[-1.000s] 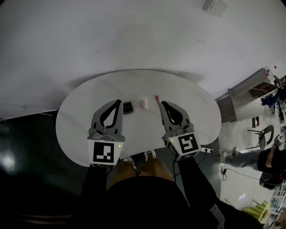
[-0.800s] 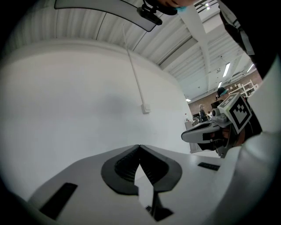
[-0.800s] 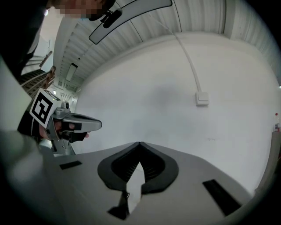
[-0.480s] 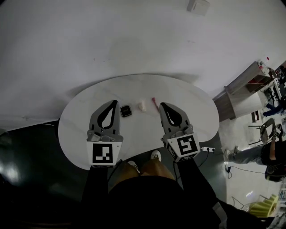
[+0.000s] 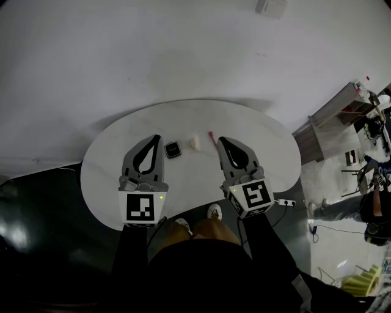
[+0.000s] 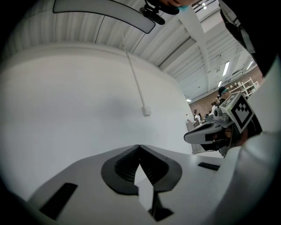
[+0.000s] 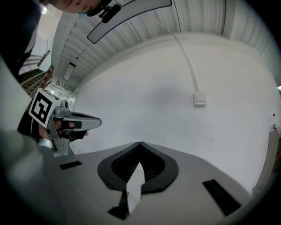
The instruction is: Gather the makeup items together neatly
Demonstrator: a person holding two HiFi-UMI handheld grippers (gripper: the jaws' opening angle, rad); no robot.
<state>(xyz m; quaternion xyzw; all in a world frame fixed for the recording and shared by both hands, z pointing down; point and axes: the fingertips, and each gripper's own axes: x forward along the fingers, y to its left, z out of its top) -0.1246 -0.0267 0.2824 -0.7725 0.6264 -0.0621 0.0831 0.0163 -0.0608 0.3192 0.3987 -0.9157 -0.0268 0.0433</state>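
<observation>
Three makeup items lie in a row at the middle of the round white table (image 5: pixel 110 153): a black square compact (image 5: pixel 173 150), a small cream piece (image 5: pixel 195 143) and a thin pink stick (image 5: pixel 211 137). My left gripper (image 5: pixel 158 138) is shut and empty, its tip just left of the compact. My right gripper (image 5: pixel 220 140) is shut and empty too, its tip just right of the pink stick. The left gripper view shows closed jaws (image 6: pixel 139 146) aimed at the white wall, with the right gripper (image 6: pixel 215 132) to the side. In the right gripper view the jaws (image 7: pixel 140 143) are likewise closed.
A white wall runs behind the table, with a socket box (image 5: pixel 270 6) on it. Dark floor lies to the left. On the right stand a shelf unit (image 5: pixel 339 116), a power strip (image 5: pixel 284 203) on the floor and a person (image 5: pixel 372 214).
The head view has shifted slightly, so the table sits a little lower and further left in the picture. Both grippers stay shut near the items, which have not moved.
</observation>
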